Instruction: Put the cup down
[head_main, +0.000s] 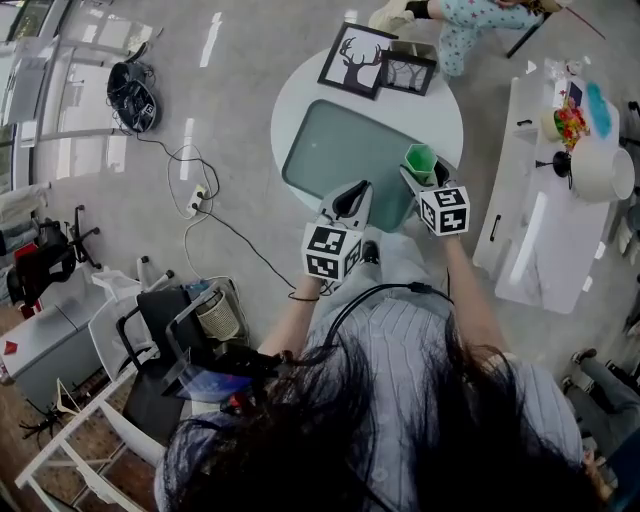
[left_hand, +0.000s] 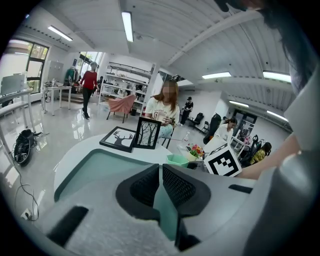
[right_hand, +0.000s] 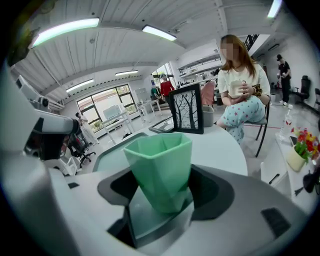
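Overhead first, head view. Round white surface with a teal mat across it; a deer picture and a tree picture at the far rim. The right gripper reaches in over the mat's near right corner, carrying the green cup. The left gripper sits beside it over the mat's near edge. Whether the cup's base touches the mat can't be read from up here.

Left gripper view. Dark ribbed fingers pressed together, nothing between them. Mat and both pictures lie ahead; this gripper has no part in the hold.

Right gripper view. Fingers pinching the cup low on its faceted, tapering wall, mouth up and leaning a little to one side. Mat and surface show beyond and below it, so I judge the cup is held off the surface, not yet set down.

Risks, as judgement:
- Letting go while the cup leans or hangs above the mat: it would drop onto one edge of its base and topple.
- Placement straddling the mat's border: an uneven seat, so a rocking cup.
- Position near the surface's edge: a topple could roll it off.
- Low grip on a taper: the cup may pivot as the fingers spread.
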